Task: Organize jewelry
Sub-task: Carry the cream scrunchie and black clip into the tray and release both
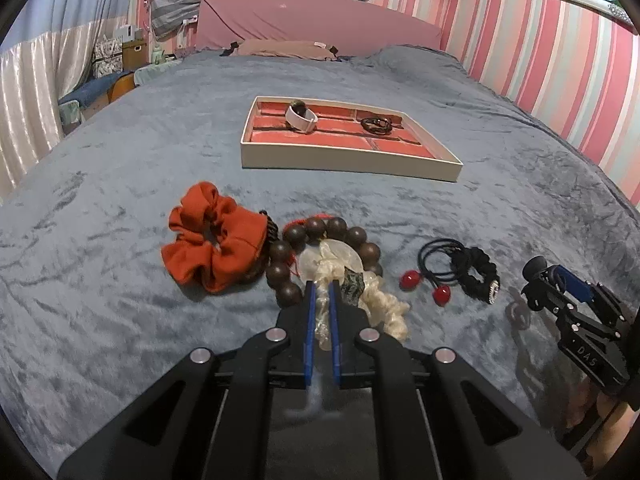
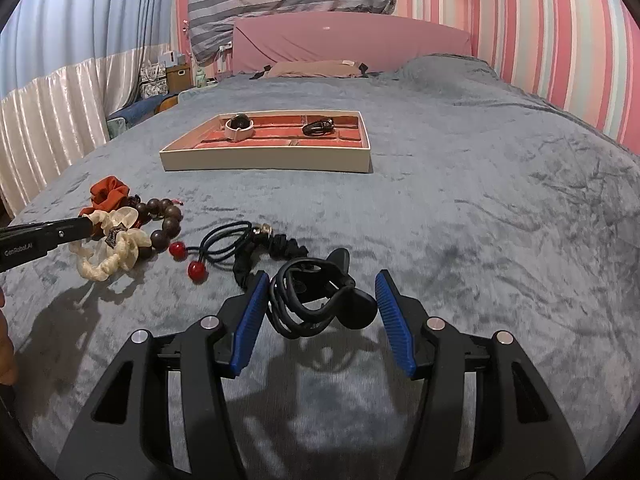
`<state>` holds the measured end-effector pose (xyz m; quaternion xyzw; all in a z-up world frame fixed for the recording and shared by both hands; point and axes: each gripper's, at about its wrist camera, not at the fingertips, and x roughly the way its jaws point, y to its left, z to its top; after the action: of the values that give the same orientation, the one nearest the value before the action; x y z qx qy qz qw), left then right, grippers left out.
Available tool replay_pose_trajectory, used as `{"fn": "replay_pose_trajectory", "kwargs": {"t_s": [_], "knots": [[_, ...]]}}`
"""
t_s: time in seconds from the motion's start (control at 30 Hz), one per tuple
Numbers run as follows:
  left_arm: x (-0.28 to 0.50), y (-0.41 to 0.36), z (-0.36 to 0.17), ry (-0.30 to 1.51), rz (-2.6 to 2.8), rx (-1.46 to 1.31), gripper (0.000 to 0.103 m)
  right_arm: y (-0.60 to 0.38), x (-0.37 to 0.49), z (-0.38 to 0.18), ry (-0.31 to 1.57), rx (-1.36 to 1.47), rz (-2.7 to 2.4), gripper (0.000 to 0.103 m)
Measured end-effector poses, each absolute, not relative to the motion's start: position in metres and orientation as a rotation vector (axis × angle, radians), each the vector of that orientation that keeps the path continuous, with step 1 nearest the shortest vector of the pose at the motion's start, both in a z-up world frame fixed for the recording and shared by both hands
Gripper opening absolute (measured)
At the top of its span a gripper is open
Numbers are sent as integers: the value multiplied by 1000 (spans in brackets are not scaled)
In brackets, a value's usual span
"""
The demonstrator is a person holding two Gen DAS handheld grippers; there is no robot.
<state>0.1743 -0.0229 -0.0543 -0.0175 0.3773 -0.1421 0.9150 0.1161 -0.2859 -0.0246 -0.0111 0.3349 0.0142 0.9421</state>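
Two pieces appear already sorted into the white-walled tray with red velvet compartments (image 1: 344,162): a white watch-like band (image 1: 301,119) in a left-hand cell and a dark coiled bracelet (image 1: 376,125) in a cell to its right. The rest of the cells look bare, so I judge the job well short of half done.

Everything else lies on the grey plush bedspread (image 1: 100,280), on the near side of the tray. Going left to right: a rust-orange fabric scrunchie (image 1: 216,236); touching it, a bracelet of large dark-brown wooden beads (image 1: 320,248); lying across that bracelet, a cream sheer scrunchie with a small dark charm (image 1: 384,304). The left gripper (image 1: 322,286) has its blue-padded fingers nearly together, pinching a fold of this cream scrunchie, which is not clearly off the bedspread. It looks soft and crinkled, likely to drag the beads if lifted carelessly.

Further right of the tray's near edge lie black elastic hair ties with two red balls (image 1: 436,268), beside a black ruffled band with a sparkly clasp (image 1: 480,276). Rightmost, a black looped cord piece with a rounded paddle-like end (image 2: 320,296) sits between the fingers of the right gripper (image 2: 318,286), which is spread wide and grips nothing.
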Motion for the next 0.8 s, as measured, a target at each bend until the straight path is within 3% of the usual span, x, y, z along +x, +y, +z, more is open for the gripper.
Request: {"fn": "replay_pose_trajectory", "kwargs": {"t_s": [0.07, 0.13, 0.8], "knots": [[179, -23, -54, 773, -285, -28, 7, -286, 121, -24, 681, -26, 29, 54], [185, -24, -53, 771, -275, -23, 7, -286, 130, -23, 680, -38, 25, 40], [310, -35, -22, 739, -208, -19, 7, -285, 282, 5, 647, -59, 27, 40]]}}
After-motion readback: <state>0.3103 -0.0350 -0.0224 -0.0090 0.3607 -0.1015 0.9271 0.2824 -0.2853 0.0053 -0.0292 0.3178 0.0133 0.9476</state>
